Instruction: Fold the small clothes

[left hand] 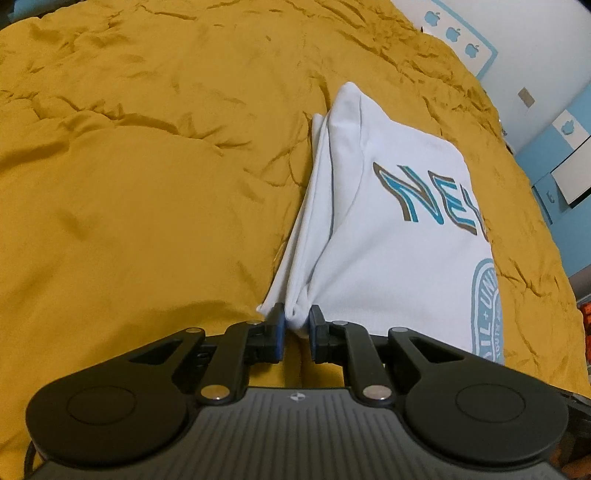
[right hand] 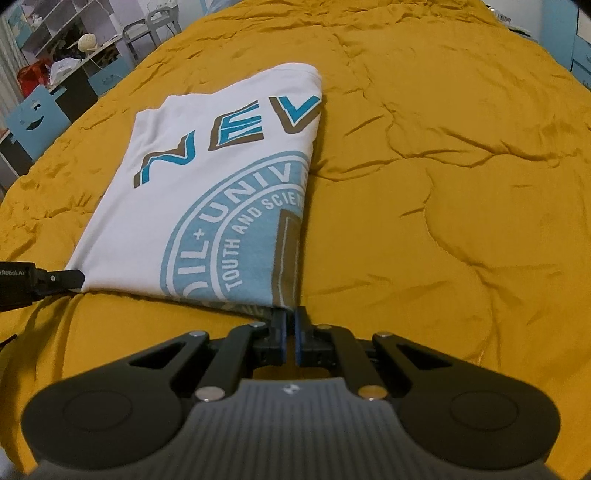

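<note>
Left gripper (left hand: 296, 325) and right gripper (right hand: 290, 325) each pinch a near corner of folded white t-shirt (right hand: 207, 177) on mustard bedspread (right hand: 443, 166).

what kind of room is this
Most likely a bedroom, perhaps a child's: a folded white t-shirt lies on a wide mustard quilt, with cluttered cubby shelves beside it and blue-and-white walls with apple motifs.

A bed covered by a rumpled mustard-yellow quilt (right hand: 443, 184) carries everything. A folded white T-shirt (right hand: 207, 177) with blue and brown lettering lies flat directly on the quilt, with bare wrinkled quilt surrounding the shirt on all sides.
</note>
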The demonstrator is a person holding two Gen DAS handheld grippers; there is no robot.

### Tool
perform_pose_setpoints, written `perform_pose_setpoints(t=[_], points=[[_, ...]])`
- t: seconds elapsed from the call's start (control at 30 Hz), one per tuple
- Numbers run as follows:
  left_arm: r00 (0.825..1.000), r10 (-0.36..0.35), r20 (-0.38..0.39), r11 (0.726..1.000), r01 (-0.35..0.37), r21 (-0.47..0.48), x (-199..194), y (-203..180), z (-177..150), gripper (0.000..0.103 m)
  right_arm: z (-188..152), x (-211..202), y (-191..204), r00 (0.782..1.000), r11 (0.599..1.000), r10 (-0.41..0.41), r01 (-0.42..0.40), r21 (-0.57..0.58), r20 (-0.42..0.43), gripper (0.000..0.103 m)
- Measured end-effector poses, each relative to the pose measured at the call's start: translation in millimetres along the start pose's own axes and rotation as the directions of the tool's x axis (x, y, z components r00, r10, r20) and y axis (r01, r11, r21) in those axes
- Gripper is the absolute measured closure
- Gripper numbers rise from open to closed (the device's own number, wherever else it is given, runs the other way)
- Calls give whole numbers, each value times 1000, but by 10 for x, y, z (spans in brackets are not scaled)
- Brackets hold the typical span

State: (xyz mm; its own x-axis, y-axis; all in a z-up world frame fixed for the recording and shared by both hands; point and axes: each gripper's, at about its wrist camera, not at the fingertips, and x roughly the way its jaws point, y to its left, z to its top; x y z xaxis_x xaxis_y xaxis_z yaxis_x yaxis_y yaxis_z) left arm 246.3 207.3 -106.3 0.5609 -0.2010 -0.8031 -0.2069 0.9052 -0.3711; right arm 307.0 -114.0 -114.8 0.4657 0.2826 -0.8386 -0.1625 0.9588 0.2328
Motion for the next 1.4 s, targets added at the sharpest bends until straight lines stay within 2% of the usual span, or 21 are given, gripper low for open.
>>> perform_pose_setpoints(t=[0.03, 0.07, 0.1, 0.17, 0.27, 0.37, 0.43, 0.47, 0.57, 0.67, 0.8, 0.93, 1.13, 1.2, 1.4], points=[[1000, 18, -14, 1000, -18, 0, -12, -8, 5, 90, -10, -13, -11, 1000, 1000, 2, -2, -1, -4, 103], [998, 56, -38, 998, -56, -5, -47, -5, 5, 100, -15, -38, -23, 1000, 1000, 2, -2, -1, -7, 103], [995, 87, -54, 996, -88, -7, -87, 12, 7, 100, -21, -65, -37, 1000, 1000, -10, 10, 0, -13, 103], [997, 65, -35, 998, -65, -9, -230, 35, 40, 100, -28, -145, -77, 1000, 1000, -22, 22, -3, -11, 103], [999, 33, 36, 999, -34, 30, -399, -10, 187, 100, 53, -276, -150, 999, 1000, -26, 26, 1, 31, 103], [994, -18, 108, 998, 12, 55, -459, -93, 372, 99, 238, -350, -180, 995, 1000, -12, 9, 26, 102, 103], [991, -55, 123, 995, 43, 95, -416, -202, 444, 96, 332, -356, -152, 991, 999, 11, -16, 35, 136, 103], [989, -67, 130, 992, 52, 119, -386, -259, 462, 91, 369, -349, -118, 989, 999, 24, -29, 28, 147, 103], [988, -78, 131, 974, 48, 220, -186, -436, 460, 88, 410, -290, 14, 984, 999, 49, -47, -14, 174, 103], [992, -69, 105, 959, 37, 280, 71, -540, 461, 88, 414, -206, 71, 981, 997, 72, -67, -32, 181, 103], [996, 1, 85, 946, -28, 322, 343, -568, 443, 84, 416, -44, 117, 985, 997, 63, -56, -44, 160, 103], [998, 13, 65, 948, -33, 316, 389, -447, 453, 78, 398, 75, 55, 992, 999, 26, -22, -34, 121, 102], [998, 27, 63, 940, -47, 338, 335, -350, 434, 78, 381, 150, 9, 995, 999, 14, -10, -32, 103, 99], [996, 41, 86, 925, -70, 372, 252, -384, 399, 78, 383, 141, 11, 995, 999, 8, -4, -37, 103, 98], [974, 46, 221, 816, -165, 554, -293, -375, 93, 80, 359, 105, -12, 995, 1000, 6, -5, -16, 104, 98]])
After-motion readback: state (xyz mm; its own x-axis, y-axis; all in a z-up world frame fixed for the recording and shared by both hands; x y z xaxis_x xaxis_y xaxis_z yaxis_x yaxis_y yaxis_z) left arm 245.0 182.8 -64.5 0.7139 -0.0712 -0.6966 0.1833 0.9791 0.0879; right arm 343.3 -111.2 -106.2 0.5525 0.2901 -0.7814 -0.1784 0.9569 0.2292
